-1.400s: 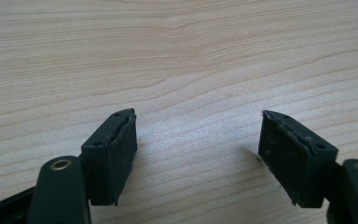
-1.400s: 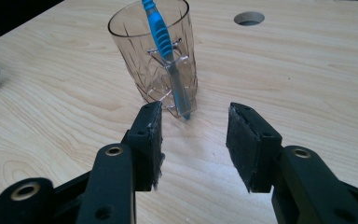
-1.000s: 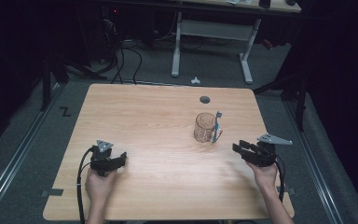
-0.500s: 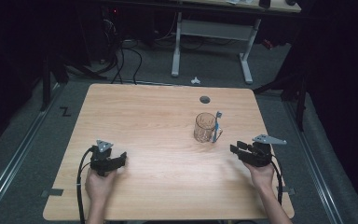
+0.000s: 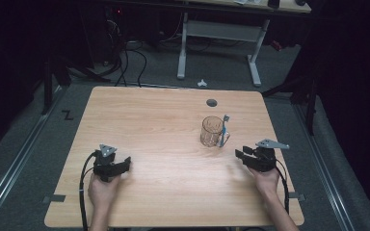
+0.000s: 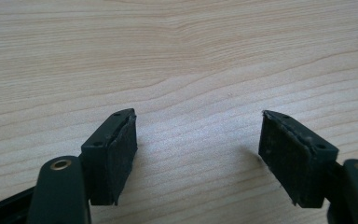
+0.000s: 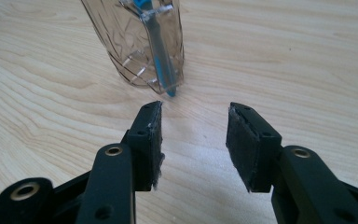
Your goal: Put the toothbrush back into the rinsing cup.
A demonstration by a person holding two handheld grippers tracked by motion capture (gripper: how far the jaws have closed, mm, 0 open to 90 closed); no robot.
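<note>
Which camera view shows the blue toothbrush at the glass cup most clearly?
The right gripper view: the toothbrush leans on the glass cup, close and sharp. The high view shows the toothbrush small. The left gripper view shows bare table.

Dim room, grey floor (image 5: 24, 159), white-legged desk (image 5: 219, 30) behind.

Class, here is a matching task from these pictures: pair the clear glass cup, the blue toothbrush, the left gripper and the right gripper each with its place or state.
Things:
1. clear glass cup
2. blue toothbrush
3. left gripper
4. right gripper

Places or states:
A. open, over bare wood near the table's left front
B. leaning against the cup's outside
C. open, jaws aimed at the cup
D. upright on the wooden table, right of centre

Pairs: 1-D, 2-B, 3-A, 4-C
</note>
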